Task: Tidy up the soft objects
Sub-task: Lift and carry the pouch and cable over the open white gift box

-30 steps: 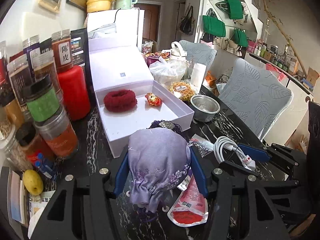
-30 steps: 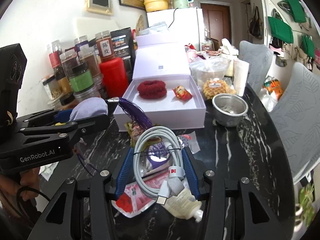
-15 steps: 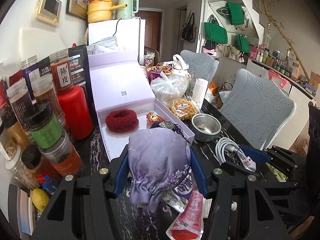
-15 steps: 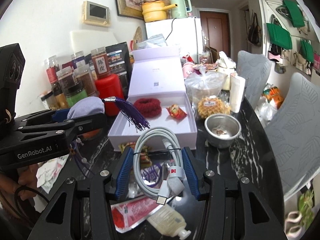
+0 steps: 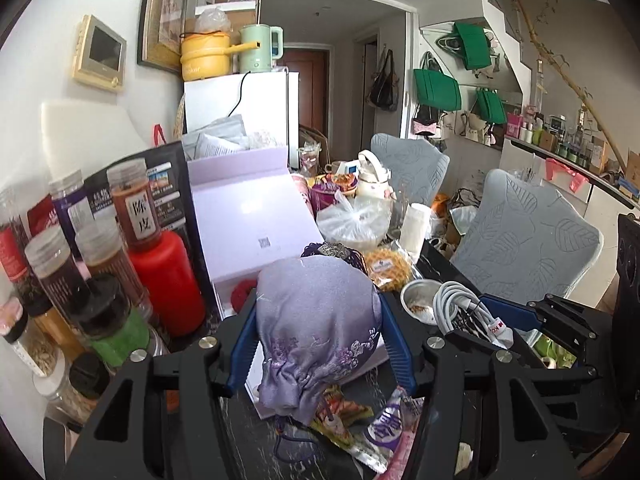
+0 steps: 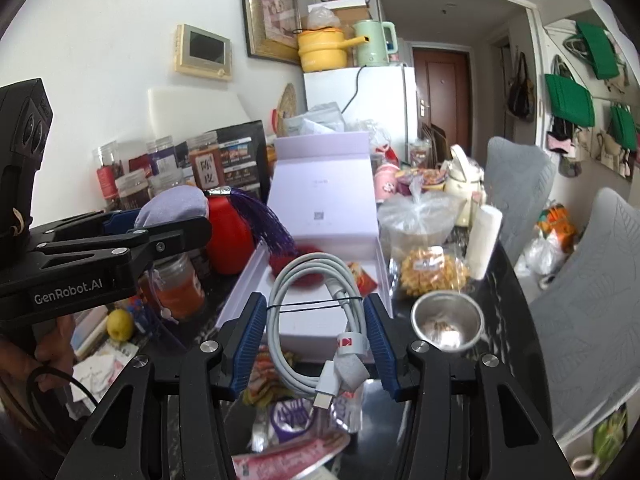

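My left gripper [image 5: 318,340] is shut on a lilac embroidered drawstring pouch [image 5: 316,320] with a dark purple tassel [image 6: 260,220], lifted above the dark marble table [image 6: 500,300]. My right gripper [image 6: 316,336] is shut on a coiled white charging cable [image 6: 312,308], also held in the air. Ahead lies an open white gift box [image 6: 320,320] holding a red fuzzy scrunchie [image 5: 242,294] and a small red wrapped item [image 6: 362,278]. In the left wrist view the cable [image 5: 460,308] and the right gripper show at the right.
Spice jars [image 5: 80,264] and a red bottle [image 5: 168,280] line the left side. A steel bowl [image 6: 446,322], waffle packet [image 6: 430,274], plastic bag [image 6: 416,220] and paper roll [image 6: 484,240] stand right of the box. Snack sachets [image 6: 296,420] lie below the grippers. Grey chairs [image 6: 592,300] flank the right.
Both grippers have risen with the pouch and the cable still held. The box, bowl and sachets now sit lower in both views.
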### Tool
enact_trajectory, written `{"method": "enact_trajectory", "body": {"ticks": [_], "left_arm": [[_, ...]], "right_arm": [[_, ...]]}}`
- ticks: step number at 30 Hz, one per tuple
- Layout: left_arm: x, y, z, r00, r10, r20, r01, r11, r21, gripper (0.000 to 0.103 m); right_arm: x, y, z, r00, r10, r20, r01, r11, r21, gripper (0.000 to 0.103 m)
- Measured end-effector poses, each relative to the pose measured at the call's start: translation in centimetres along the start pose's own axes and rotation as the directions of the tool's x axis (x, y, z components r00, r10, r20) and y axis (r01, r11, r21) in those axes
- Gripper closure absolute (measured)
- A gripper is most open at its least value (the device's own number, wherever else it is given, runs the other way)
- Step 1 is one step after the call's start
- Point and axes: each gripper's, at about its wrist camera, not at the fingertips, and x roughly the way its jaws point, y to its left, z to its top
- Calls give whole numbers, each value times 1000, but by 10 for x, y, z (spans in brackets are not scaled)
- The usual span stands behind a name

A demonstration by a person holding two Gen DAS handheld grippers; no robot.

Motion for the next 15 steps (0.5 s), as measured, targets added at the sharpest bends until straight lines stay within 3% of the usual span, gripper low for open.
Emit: {"method": "enact_trajectory", "body": {"ticks": [6, 15], "left_arm": [[8, 5, 20, 999, 13, 34, -14, 1000, 24, 47], [33, 22, 36, 999, 14, 35, -13, 1000, -16, 47]], "right_arm": [[11, -4, 20, 1000, 10, 17, -10, 1000, -14, 53], [31, -10, 48, 999, 6, 45, -4, 999, -39, 53]]}}
